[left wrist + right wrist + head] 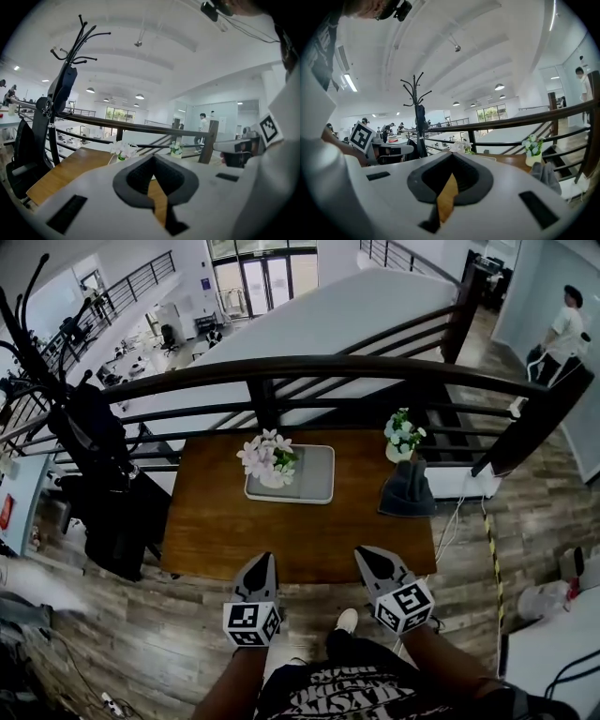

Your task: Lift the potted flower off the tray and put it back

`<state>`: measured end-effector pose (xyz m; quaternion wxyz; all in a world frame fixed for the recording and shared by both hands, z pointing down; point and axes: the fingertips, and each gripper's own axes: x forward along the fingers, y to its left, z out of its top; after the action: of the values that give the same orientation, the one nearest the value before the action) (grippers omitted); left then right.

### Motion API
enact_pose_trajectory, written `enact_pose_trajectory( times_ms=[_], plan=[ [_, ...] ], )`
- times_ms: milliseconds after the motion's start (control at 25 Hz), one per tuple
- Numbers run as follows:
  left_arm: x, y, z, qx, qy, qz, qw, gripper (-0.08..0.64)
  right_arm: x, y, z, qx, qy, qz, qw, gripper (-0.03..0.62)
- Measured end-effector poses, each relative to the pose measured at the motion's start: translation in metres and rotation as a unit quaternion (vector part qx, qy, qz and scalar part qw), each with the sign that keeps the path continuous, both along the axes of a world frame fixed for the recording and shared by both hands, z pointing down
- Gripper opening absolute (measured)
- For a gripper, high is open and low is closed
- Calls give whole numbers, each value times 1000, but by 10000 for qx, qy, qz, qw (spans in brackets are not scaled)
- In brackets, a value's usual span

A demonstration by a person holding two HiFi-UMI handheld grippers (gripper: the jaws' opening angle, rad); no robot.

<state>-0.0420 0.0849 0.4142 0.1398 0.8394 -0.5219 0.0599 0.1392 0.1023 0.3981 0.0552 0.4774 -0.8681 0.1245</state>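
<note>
A potted flower [270, 460] with pale blossoms stands on the left part of a grey tray [317, 474] near the back of a wooden table [216, 521]. A smaller flower pot [403, 439] sits at the right rear, a dark cloth [409, 491] just beside it. The left gripper [265, 559] and right gripper [362, 555] hover over the table's near edge, well apart from the tray

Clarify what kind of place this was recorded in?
Probably a mezzanine landing in an open-plan office: a dark railing overlooks desks and chairs on the floor below, and a stairway descends beside the wooden table.
</note>
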Motion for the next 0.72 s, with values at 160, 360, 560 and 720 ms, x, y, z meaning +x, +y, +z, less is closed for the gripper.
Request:
enact_pose_trajectory(
  times_ms=[160,360,560,720],
  plan=[
    [20,-26,-4,13,-59,-89,9999,6,13,-24,-6,69,-69,-196,9998,-11],
    [39,-46,-8,38,-72,-302,9995,6,32,-52,-11,160,-157,-382,9990,-11],
    [48,-52,-1,-66,-118,-438,9989,6,47,-65,-10,154,-241,-436,9986,-11],
    [49,-65,-5,21,-91,-539,9985,6,50,-80,-11,195,-206,-514,9983,-11]
  ],
)
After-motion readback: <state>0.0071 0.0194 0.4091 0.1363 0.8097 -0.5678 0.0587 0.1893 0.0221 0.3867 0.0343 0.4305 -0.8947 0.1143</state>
